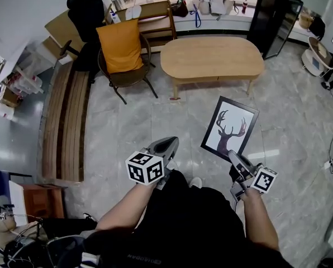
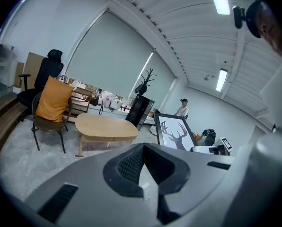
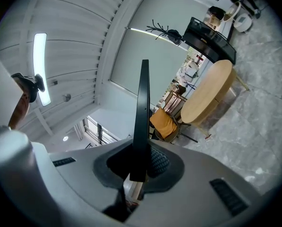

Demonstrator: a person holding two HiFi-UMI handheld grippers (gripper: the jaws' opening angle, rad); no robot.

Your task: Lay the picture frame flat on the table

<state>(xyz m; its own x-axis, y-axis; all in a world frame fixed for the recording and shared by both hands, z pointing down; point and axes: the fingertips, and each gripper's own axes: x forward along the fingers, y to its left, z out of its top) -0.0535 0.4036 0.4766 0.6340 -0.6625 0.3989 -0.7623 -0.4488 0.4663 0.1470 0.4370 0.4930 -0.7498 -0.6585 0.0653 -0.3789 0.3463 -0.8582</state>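
The black picture frame (image 1: 229,128) with a deer print hangs tilted above the floor, short of the oval wooden table (image 1: 211,57). My right gripper (image 1: 233,156) is shut on its lower edge. In the right gripper view the frame (image 3: 142,108) stands edge-on between the pads, with the table (image 3: 209,91) far ahead. My left gripper (image 1: 165,145) is shut on nothing, level with the frame and to its left. The left gripper view shows its jaws (image 2: 142,157) closed, the frame (image 2: 174,131) to the right and the table (image 2: 105,126) ahead.
A chair with an orange cushion (image 1: 122,46) stands left of the table. A slatted wooden bench (image 1: 66,121) runs along the left. A black cabinet (image 1: 272,18) stands beyond the table's right end. A person (image 2: 182,109) stands far off by the wall.
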